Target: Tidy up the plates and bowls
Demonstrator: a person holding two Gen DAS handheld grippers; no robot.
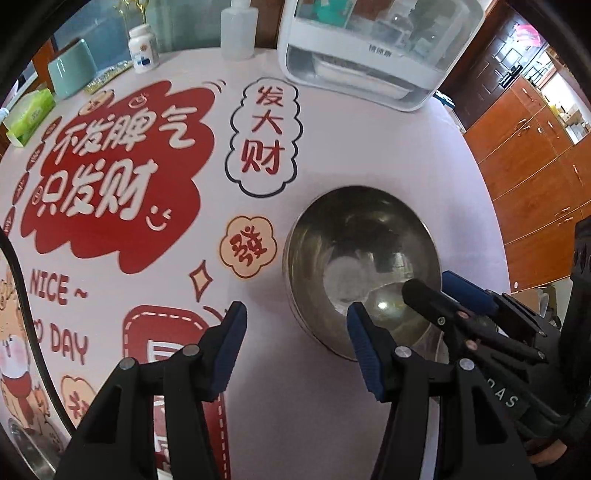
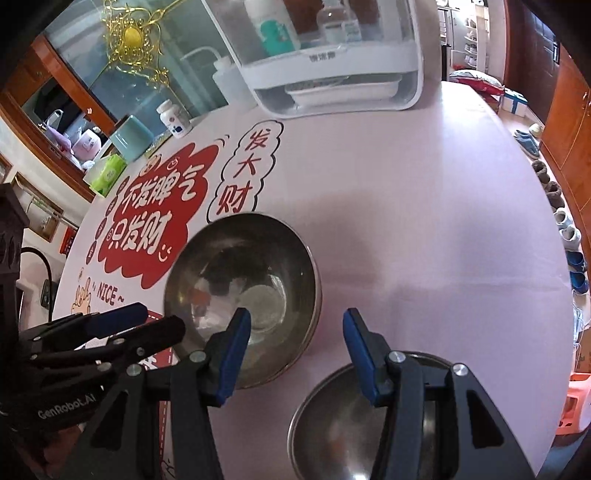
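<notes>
Right wrist: round shiny steel bowl.

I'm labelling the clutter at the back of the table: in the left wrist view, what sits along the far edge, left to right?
Green tissue pack → teal container → white pill bottle → clear plastic bottle → white dish cabinet.

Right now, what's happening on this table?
A person holds the left gripper and right gripper over a steel bowl on the printed tablecloth. Both are open and hold nothing. A second steel bowl sits nearer, under the right gripper. A white dish rack stands at the far edge.
</notes>
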